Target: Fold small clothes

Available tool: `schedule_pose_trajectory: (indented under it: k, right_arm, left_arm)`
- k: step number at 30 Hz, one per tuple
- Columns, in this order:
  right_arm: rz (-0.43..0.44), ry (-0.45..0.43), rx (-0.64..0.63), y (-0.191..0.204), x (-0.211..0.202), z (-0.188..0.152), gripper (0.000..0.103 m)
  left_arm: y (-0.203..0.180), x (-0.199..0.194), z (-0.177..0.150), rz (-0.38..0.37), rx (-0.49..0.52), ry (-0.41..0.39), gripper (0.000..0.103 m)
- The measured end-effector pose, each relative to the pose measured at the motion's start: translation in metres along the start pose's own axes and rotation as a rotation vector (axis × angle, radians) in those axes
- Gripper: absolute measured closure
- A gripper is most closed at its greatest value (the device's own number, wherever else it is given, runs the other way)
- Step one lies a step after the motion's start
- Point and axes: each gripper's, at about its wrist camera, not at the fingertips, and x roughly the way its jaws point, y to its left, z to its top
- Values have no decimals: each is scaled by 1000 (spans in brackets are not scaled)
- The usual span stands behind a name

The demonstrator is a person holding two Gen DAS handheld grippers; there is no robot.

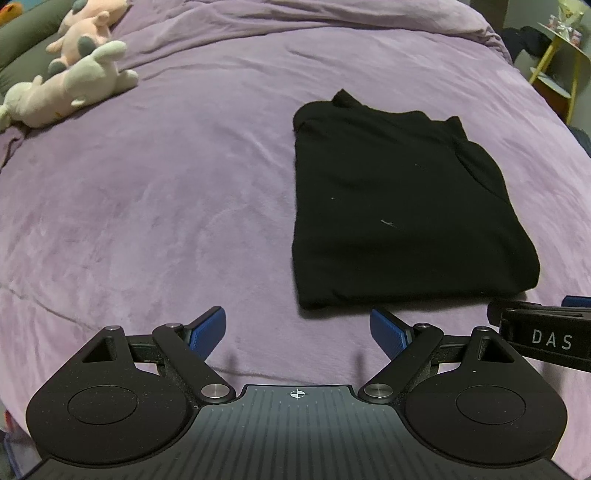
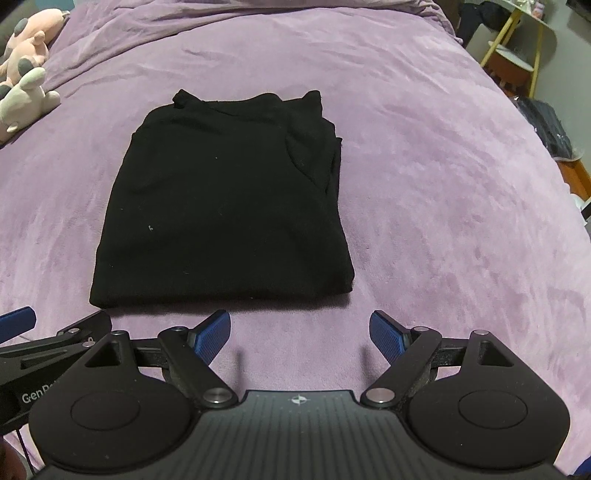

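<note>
Nearest, the left gripper (image 1: 298, 334) hangs just above the purple blanket (image 1: 147, 206) with its blue-padded fingers spread wide and nothing between them. The right gripper (image 2: 300, 334) sits the same way, fingers parted and empty; the two tools are side by side, each showing at the edge of the other's view. Just beyond their fingertips lies the black garment (image 2: 225, 206), folded into a neat rectangle and resting flat on the blanket, its near edge close to the grippers but touching neither. Farther off to the left, two plush toys, one cream (image 1: 70, 88) and one pink (image 1: 88, 26), lie together on the blanket. Far right, beyond the bed, stands a yellow-legged shelf (image 2: 517, 40)
</note>
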Motion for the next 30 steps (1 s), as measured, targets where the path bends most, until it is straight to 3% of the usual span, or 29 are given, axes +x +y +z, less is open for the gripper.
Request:
schedule_pose_trajectory:
  k: [30]
  right_arm:
    - [-1, -27, -6, -3, -6, 2, 20]
  left_arm:
    - [-7, -4, 2, -10, 7, -3, 13]
